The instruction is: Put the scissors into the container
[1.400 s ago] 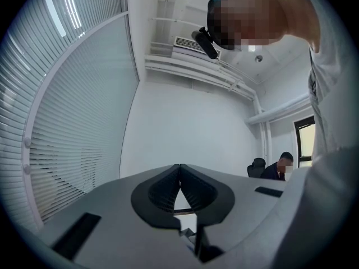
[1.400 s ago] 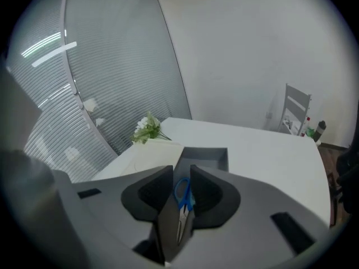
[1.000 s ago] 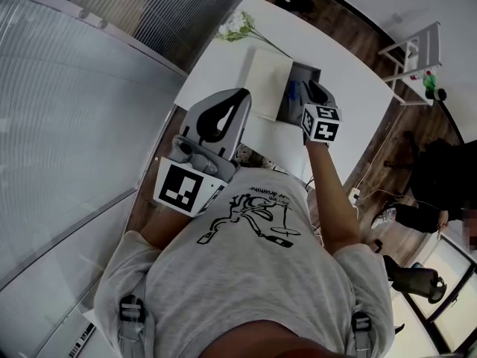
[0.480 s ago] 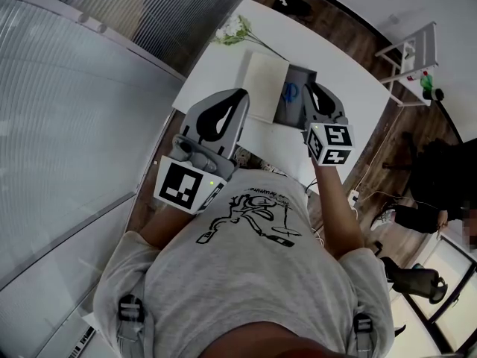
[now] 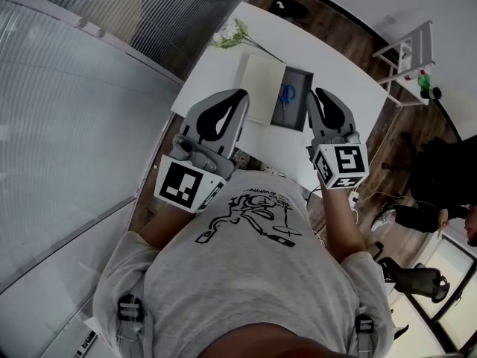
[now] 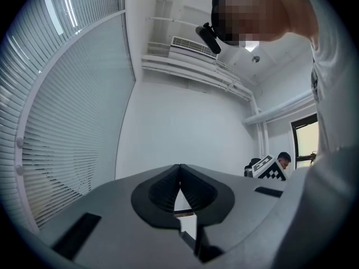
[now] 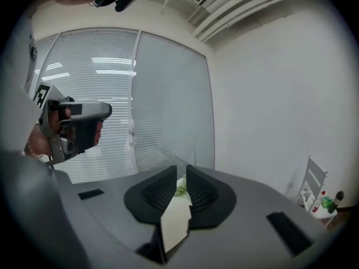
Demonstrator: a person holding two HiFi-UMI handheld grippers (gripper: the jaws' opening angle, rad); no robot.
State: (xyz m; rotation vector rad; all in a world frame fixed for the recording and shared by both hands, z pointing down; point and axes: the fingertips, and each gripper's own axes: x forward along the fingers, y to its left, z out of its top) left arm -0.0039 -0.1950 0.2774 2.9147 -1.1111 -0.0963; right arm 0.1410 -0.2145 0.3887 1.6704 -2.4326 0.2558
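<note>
Judging by the scissors point(image 5: 287, 94) lying inside the container point(image 5: 297, 71) at your twelve o'clock, you look finished: your right gripper point(image 7: 180, 168) is closing on nothing, your left gripper point(image 6: 180, 166) pressed together, empty.

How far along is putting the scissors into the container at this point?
Done: the blue-handled scissors lie inside the dark grey rectangular container on the white table. In hand: nothing. The right gripper has empty jaws that are closing, and the left gripper is shut on nothing; both are held clear of the container. Left: seemingly nothing for the scissors themselves.
</note>
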